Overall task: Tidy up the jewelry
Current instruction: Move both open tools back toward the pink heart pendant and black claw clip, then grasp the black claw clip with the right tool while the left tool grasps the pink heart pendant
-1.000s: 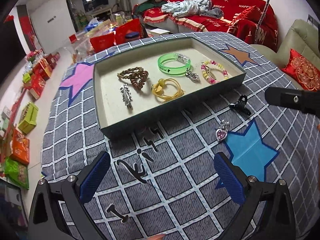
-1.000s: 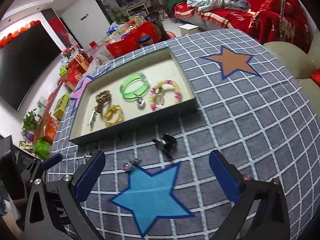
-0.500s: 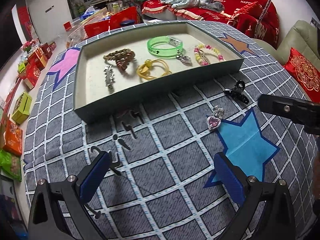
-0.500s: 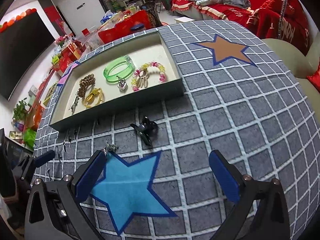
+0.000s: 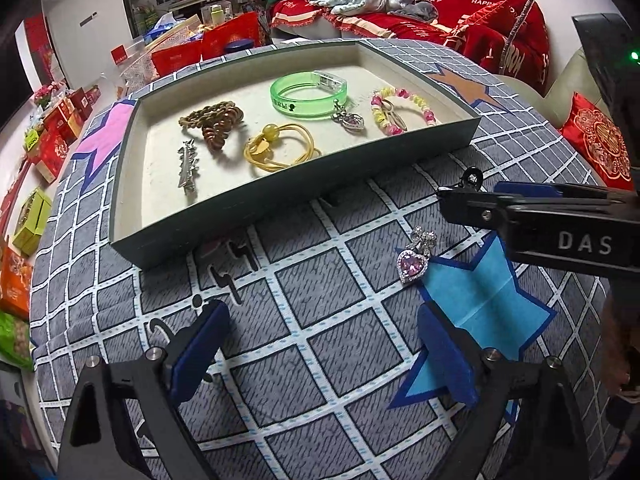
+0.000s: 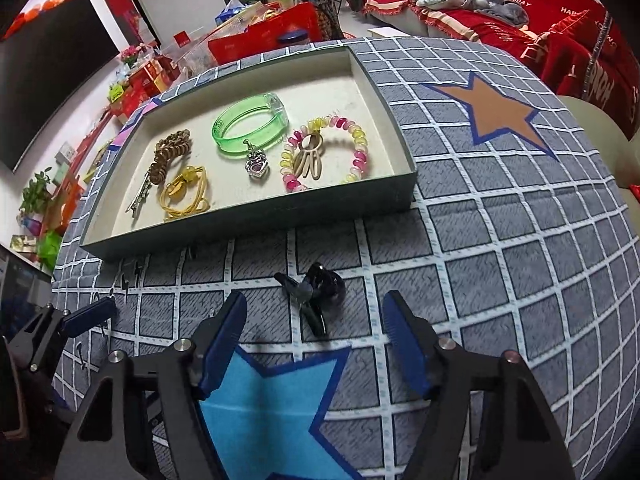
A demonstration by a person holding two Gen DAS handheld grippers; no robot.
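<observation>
Grey checked cloth [image 6: 500,240] with coloured stars covers our table; red bedding [image 5: 420,4] fills the room behind. Our left gripper [image 5: 320,344] and right gripper [image 6: 316,328] both gape empty. Black hair claw [image 6: 316,296] and pink heart pendant [image 5: 414,264] lie outside the tray [image 5: 280,196].

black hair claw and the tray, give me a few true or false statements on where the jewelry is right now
1. The black hair claw lies inside the tray. False: it lies on the tablecloth in front of the tray.
2. The right gripper is open, the claw just ahead of its fingers. True.
3. The green bangle is in the tray. True.
4. The left gripper holds the pink heart pendant. False: it is open and empty; the pendant lies on the cloth.
</observation>
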